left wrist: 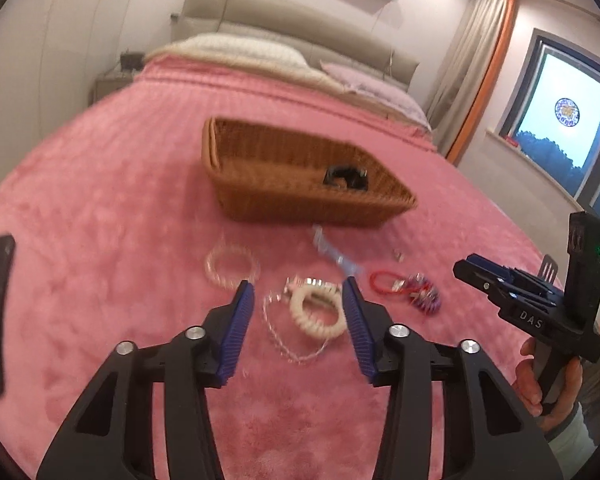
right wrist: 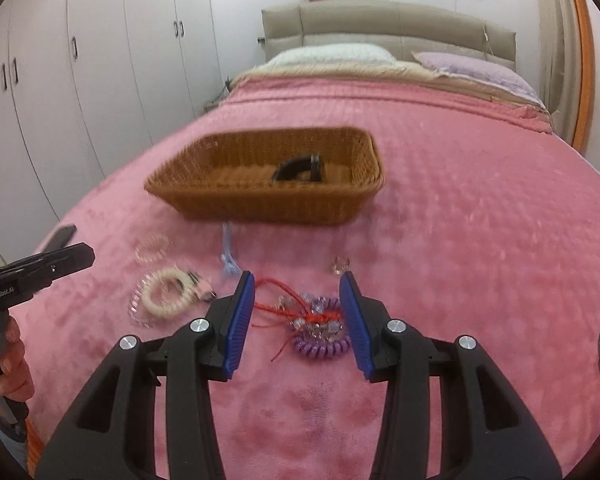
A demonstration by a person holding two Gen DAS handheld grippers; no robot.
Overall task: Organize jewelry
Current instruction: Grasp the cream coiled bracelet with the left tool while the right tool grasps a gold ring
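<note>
The jewelry lies loose on the pink bed cover [right wrist: 480, 240] just in front of the wicker basket [right wrist: 260, 200], which already holds one dark piece [right wrist: 300, 170], so the rest seems set out to go in too. The left gripper [left wrist: 298, 292] hangs with fingers wide and empty over a cream coil bracelet [left wrist: 318, 316] ringed by a clear chain. The right gripper [right wrist: 298, 284], equally wide and empty, frames a purple coil bracelet [right wrist: 320, 342] tangled with red cord [right wrist: 284, 292].

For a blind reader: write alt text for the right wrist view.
An open right gripper hovers over a purple coil hair tie tangled with red cord on a pink bedspread. Beyond sits a wicker basket holding a black item.
</note>
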